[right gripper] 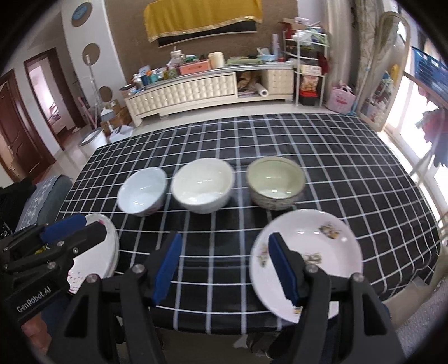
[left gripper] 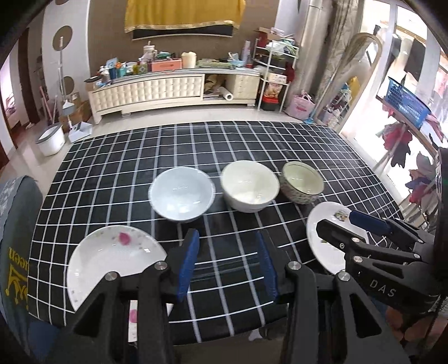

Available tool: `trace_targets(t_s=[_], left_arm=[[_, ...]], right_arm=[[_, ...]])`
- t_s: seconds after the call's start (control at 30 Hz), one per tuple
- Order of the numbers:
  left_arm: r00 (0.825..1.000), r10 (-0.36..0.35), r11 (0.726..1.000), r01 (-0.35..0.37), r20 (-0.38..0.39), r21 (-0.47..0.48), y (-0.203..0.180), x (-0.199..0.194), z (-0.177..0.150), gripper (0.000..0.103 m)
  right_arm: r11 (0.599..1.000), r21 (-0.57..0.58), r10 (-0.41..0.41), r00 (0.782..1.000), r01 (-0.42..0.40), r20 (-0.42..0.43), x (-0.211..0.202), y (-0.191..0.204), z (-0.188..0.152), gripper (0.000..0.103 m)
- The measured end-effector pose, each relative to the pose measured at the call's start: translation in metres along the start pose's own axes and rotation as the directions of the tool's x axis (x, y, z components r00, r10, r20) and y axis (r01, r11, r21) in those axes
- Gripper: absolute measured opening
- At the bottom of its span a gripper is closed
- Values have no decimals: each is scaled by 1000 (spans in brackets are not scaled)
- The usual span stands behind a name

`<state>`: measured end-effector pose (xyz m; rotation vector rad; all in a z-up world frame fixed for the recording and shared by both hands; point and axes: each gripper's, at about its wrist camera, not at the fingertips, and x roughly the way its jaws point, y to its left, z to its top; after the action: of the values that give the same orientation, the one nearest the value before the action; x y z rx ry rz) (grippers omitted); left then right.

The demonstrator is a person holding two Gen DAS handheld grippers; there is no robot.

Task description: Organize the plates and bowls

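1. I see a brown wall (right gripper: 134,42) hung with yellow cloth (right gripper: 201,16).
2. Below it, a cluttered cream cabinet (left gripper: 173,89) stands on pale floor (left gripper: 25,156).
3. Bright windows (right gripper: 414,117) glare at the right; a dark wooden door (right gripper: 14,134) stands at the left.

On the table (right gripper: 364,173) before you, three bowls stand in a row: left bowl (right gripper: 142,192), middle bowl (right gripper: 202,185) just beside it, right bowl (right gripper: 275,183) a little apart. Nearer you, the left plate (left gripper: 117,260) lies at the table's near left, the right plate (right gripper: 313,252) at its near right. Behind the table stands a cabinet (right gripper: 207,85).
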<state>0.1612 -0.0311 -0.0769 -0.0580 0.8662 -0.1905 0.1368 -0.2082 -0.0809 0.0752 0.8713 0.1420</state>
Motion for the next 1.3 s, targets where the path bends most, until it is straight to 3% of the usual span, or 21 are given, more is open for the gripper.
trace_targets(t_s=[0.07, 0.13, 0.63, 0.67, 0.73, 0.77, 1.1, 1.3], left_arm=[[1000, -9, 1000, 9, -7, 17, -12, 5, 2, 40], [1000, -17, 999, 17, -13, 37, -25, 9, 4, 48], [993, -73, 990, 84, -97, 113, -103, 57, 8, 48], [991, -77, 990, 89, -107, 113, -106, 61, 7, 50], [989, -87, 989, 100, -124, 105, -111, 70, 6, 66], [987, -91, 989, 104, -129, 101, -113, 73, 6, 67], [971, -66, 991, 92, -231, 102, -133, 121, -4, 67], [951, -85, 992, 109, -298, 64, -137, 147, -10, 66]], right_arm=[[1000, 12, -14, 1000, 14, -2, -2, -13, -2, 69], [999, 25, -30, 1000, 30, -8, -2, -27, -4, 69], [991, 81, -97, 993, 103, -66, 5, -103, -14, 69], [991, 84, -102, 992, 108, -72, 7, -108, -15, 69], [990, 89, -102, 991, 109, -82, 11, -115, -17, 69], [989, 93, -103, 991, 111, -89, 13, -118, -18, 69], [985, 128, -93, 978, 118, -187, 51, -153, -34, 69], [983, 135, -95, 976, 123, -197, 60, -168, -37, 68]])
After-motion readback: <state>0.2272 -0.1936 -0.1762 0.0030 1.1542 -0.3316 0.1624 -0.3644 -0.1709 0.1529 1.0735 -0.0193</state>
